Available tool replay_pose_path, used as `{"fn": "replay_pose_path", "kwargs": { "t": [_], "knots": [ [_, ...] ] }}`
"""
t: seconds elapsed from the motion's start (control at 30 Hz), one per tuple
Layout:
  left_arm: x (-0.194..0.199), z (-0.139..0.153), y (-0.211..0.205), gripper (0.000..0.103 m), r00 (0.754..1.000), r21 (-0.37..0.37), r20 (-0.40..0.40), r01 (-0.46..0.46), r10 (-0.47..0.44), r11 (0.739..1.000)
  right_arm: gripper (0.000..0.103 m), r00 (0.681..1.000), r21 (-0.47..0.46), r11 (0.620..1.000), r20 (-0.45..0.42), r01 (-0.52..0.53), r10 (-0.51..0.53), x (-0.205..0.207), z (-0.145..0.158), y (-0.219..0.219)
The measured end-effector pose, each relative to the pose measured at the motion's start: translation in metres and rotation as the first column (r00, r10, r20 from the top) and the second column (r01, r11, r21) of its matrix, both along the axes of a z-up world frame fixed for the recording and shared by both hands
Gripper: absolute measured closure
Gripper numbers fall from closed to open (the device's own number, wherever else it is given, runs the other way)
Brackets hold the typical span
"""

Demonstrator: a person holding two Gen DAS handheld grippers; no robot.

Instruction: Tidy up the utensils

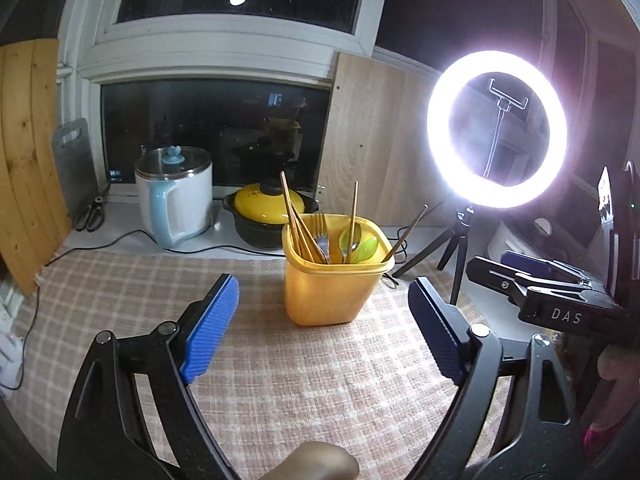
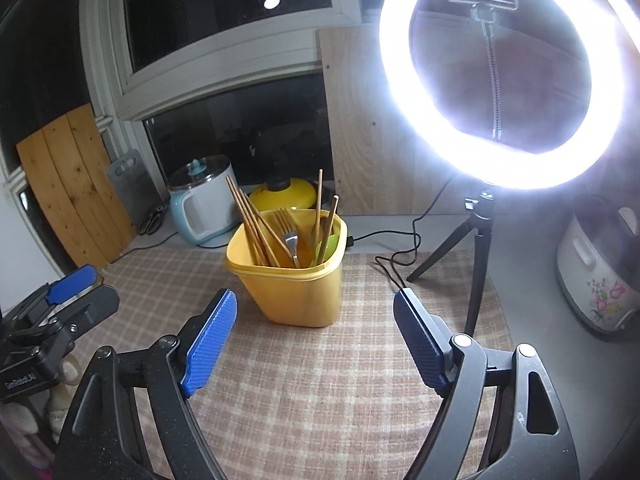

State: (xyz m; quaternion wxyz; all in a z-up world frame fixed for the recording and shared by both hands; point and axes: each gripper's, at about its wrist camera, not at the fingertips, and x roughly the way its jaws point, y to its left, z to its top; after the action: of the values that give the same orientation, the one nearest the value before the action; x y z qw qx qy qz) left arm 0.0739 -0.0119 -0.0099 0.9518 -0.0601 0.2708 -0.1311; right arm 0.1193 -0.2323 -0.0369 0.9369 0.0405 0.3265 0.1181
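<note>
Fingers of my left gripper and right gripper wide, empty; centre-frame, the yellow cup looks light and tippable; its chopsticks, fork, spoons stiff, slick; I'd pinch upper shafts.

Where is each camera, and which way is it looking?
Left wrist: sits on the left gripper, looking forward and down at the yellow cup on the checked mat; its open blue fingers and the right gripper show.
Right wrist: sits on the right gripper, facing the same cup with the ring light close above; its open fingers and the left gripper show.
Both share the cup, mat, light, kettle.
</note>
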Motion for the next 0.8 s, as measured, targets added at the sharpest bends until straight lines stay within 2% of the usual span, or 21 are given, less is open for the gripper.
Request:
{"fn": "replay_pose_path", "kwargs": {
  "t": [0.13, 0.33, 0.8],
  "knots": [
    [-0.009, 0.006, 0.0, 0.002, 0.999, 0.042, 0.033, -0.029, 0.028, 0.999, 0.022, 1.0, -0.004, 1.0, 0.019, 0.008, -0.008, -0.009, 0.006, -0.001],
    [-0.02, 0.013, 0.001, 0.001, 0.996, 0.063, 0.062, -0.075, 0.071, 0.995, 0.022, 0.997, -0.012, 0.999, 0.068, 0.034, -0.033, -0.022, 0.013, -0.002],
    [-0.032, 0.016, -0.003, 0.001, 0.994, 0.107, 0.075, -0.092, 0.085, 0.99, 0.02, 0.995, -0.02, 0.999, 0.09, 0.042, -0.04, -0.035, 0.017, -0.002]
  ]
}}
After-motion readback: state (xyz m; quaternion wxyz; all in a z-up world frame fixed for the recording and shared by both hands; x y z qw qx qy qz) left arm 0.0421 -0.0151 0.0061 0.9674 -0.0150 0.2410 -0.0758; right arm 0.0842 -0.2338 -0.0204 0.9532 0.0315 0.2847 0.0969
